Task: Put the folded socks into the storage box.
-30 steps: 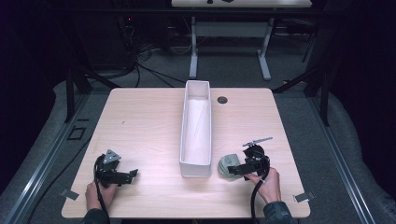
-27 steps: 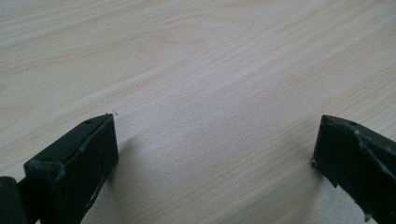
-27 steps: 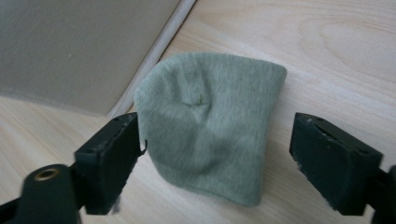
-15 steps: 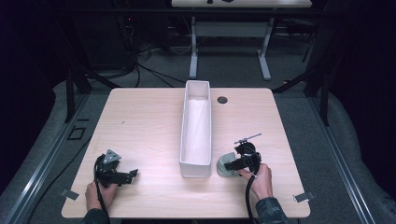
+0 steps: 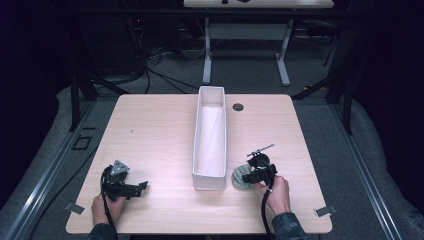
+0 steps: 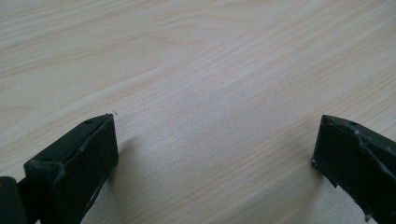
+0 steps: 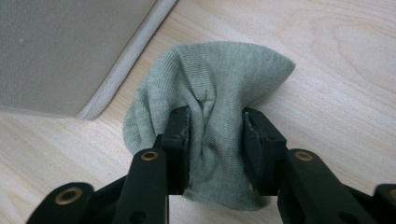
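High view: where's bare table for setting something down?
Free: the wide stretch left of the white bin, above the left gripper; also right of the bin, beyond the small dark disc. Crowded: near right corner, where the right gripper pinches the green cloth beside the bin.

The table (image 5: 160,130) is brightly lit against dark, dim surroundings; close views stay sharp with soft shadows.

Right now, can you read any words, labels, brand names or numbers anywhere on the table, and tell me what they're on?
None can be read. The white bin, the green cloth pinched in the right gripper, the open left gripper and the bare wooden table carry no visible writing.
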A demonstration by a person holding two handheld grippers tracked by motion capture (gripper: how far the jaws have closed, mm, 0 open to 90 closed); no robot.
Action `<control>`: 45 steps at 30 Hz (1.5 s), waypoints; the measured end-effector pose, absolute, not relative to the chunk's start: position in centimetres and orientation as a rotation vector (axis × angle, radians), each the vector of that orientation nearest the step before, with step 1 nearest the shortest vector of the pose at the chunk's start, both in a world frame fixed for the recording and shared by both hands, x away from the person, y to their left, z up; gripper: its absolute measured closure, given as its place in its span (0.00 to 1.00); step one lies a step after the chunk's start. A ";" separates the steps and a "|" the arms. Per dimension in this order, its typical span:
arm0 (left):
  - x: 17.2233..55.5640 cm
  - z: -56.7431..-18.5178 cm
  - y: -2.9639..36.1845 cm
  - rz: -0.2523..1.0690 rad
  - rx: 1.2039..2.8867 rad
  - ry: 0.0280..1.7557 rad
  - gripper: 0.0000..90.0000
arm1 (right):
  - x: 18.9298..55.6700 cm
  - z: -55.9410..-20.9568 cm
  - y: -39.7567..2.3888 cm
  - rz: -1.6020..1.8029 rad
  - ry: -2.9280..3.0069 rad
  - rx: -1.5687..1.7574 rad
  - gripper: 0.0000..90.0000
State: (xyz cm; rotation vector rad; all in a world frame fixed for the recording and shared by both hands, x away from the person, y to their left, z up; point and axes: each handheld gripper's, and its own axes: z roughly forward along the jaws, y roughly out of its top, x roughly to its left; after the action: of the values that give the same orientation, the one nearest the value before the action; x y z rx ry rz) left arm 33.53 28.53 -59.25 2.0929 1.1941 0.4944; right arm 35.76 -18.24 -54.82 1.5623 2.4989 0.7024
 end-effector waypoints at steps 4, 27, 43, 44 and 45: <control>33.5 -59.3 28.5 0.493 2.091 1.195 0.00 | 35.6 -54.8 -18.1 0.701 2.500 1.536 0.76; 33.6 -59.2 28.5 0.493 2.092 1.195 0.00 | 34.7 -54.4 -18.4 0.763 2.444 1.523 0.83; 33.6 -59.2 28.5 0.493 2.093 1.196 0.00 | 34.6 -52.1 -18.7 0.730 2.465 1.467 0.83; 33.6 -59.2 28.5 0.493 2.093 1.196 0.00 | 34.6 -52.1 -18.7 0.730 2.465 1.467 0.83; 33.6 -59.3 28.5 0.492 2.090 1.198 0.00 | 34.6 -51.8 -18.7 0.730 2.468 1.466 0.83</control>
State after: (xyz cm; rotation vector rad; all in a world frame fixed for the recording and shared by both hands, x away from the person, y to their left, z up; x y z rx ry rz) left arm 33.58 28.51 -59.25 2.0905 1.1980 0.4923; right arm 34.64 -18.74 -51.80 1.4660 2.4681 0.7297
